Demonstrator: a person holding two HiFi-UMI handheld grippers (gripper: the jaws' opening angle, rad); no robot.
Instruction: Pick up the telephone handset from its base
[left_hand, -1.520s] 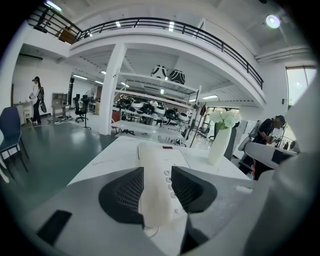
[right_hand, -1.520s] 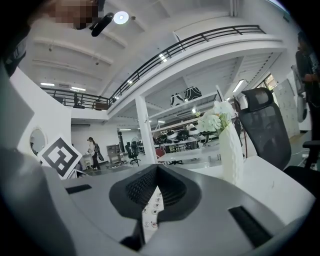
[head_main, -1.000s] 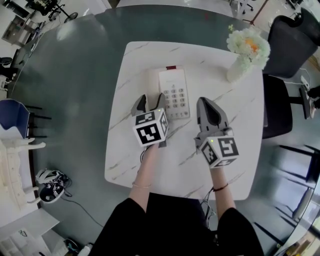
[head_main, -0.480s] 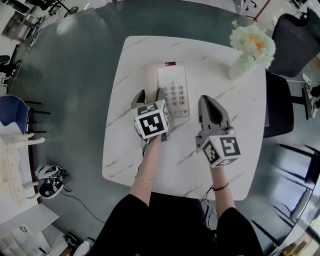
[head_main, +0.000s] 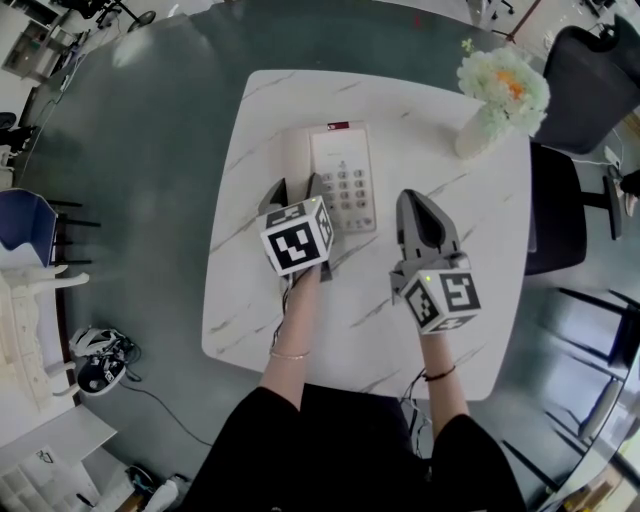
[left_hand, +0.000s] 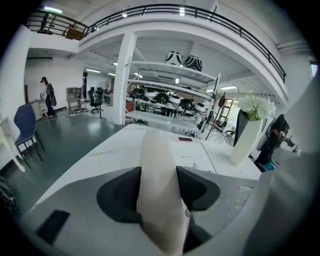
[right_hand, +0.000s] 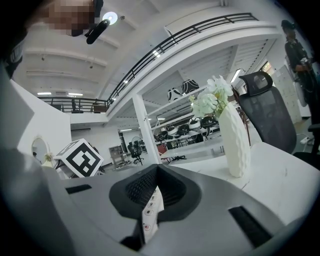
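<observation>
Gripping: the left gripper (head_main: 297, 192) had its pads against both sides of the cream handset (left_hand: 159, 180); its jaws had just been closing on it.
Handset place: it lay along the left side of the phone base (head_main: 345, 150), not lifted off it.
Right gripper: the right gripper (head_main: 414, 200) was closed with nothing in it. It was held just right of the phone base and pointed away from the person.
Head view alone: both grippers showed side by side on the person's forearms, with the keypad (head_main: 350, 192) between them and the far part of the handset showing past the left jaws.
Left gripper view alone: the dark pads showed meeting the handset, which filled the gap between them.
Right gripper view alone: a thin slit was left low between the jaws, with number keys showing through it. The left gripper's marker cube (right_hand: 80, 157) stood off to the left.
Table: the table (head_main: 250, 300) was white with faint marble veins and rounded corners. A white vase (head_main: 472, 138) of pale flowers (head_main: 503, 85) stood at its far right corner.
Room: the floor (head_main: 150, 130) was dark green and glossy. A black office chair (head_main: 585, 80) stood right of the table and a blue chair (head_main: 30, 232) stood off to the left.
Background: shelves carried helmets (left_hand: 182, 60) under a railed balcony (left_hand: 200, 12), and a person (left_hand: 47, 97) stood far off.
</observation>
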